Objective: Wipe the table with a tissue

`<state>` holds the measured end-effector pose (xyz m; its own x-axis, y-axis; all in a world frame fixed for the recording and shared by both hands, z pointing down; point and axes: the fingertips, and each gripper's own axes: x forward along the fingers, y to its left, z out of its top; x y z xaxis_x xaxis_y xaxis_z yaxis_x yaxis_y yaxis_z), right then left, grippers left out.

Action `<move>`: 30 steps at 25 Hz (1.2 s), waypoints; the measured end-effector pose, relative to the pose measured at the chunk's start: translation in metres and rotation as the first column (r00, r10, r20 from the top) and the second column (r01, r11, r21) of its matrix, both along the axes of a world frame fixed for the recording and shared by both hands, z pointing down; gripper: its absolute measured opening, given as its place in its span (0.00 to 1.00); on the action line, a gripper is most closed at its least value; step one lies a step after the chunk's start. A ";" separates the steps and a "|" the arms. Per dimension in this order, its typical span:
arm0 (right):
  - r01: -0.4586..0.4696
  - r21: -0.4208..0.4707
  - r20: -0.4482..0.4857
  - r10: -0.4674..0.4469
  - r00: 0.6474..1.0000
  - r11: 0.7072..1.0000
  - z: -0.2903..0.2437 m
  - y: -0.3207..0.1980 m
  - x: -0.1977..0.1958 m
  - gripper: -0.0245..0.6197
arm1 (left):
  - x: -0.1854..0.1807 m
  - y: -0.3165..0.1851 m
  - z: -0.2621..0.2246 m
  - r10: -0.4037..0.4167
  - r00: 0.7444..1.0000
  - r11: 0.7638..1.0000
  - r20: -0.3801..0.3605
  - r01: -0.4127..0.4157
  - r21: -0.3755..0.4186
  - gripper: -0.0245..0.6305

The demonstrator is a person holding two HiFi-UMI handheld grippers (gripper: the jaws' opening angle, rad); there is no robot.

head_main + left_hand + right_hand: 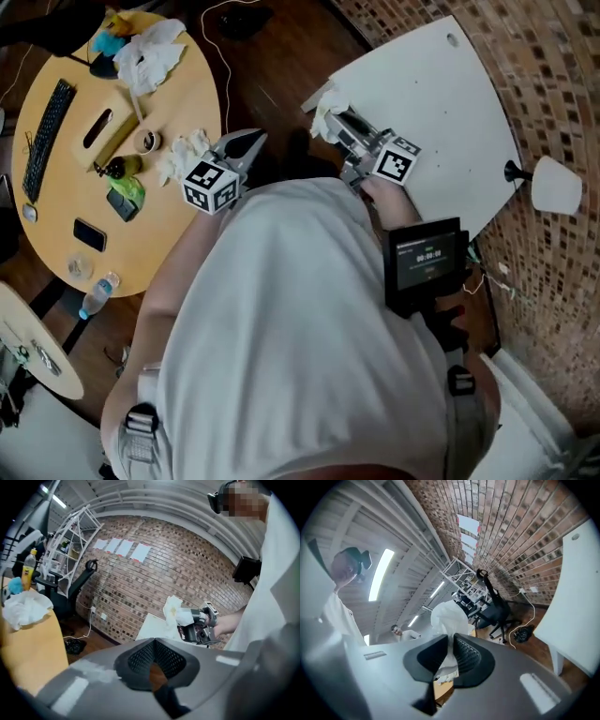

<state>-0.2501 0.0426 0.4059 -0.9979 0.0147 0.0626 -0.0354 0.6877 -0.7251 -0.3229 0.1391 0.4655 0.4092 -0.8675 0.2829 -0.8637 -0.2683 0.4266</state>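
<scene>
Far left in the head view, a round wooden table is carrying clutter: a keyboard is lying along its left edge, a phone is lying toward its near edge, and a heap of crumpled paper is sitting at its far edge. A bottle is showing right at the near edge (on the table or below it, cannot tell).

The left gripper is hanging just off that table's right edge. In its own view, the left gripper is showing its jaws pressed together at the tips, with nothing between them.

Centre: the person's torso in a white shirt is filling the middle of the head view and hiding both forearms and the floor below.

The right gripper is pinching the tissue at the left corner of the white table. Whether the tissue is touching the tabletop cannot be told. In the right gripper view the jaws are closing on the tissue, which is bunching out beyond the right gripper and hiding what lies behind it. The left gripper view is catching the same tissue from the side, with a brick wall behind it.

The white table's near right edge is being cut off by a dark screen device.
</scene>
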 end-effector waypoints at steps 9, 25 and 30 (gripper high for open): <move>-0.254 0.052 -0.038 0.256 0.966 0.966 0.013 -0.017 0.087 0.10 | 0.071 -0.051 0.006 0.301 0.954 0.954 0.013 -0.301 -0.005 0.05; -0.513 0.050 -0.012 0.515 0.857 0.857 0.014 -0.047 0.257 0.10 | 0.209 -0.114 0.002 0.514 0.856 0.857 0.047 -0.511 -0.067 0.05; -0.569 0.059 -0.012 0.570 0.821 0.820 0.008 -0.077 0.323 0.10 | 0.275 -0.155 -0.006 0.571 0.819 0.820 0.052 -0.568 -0.065 0.05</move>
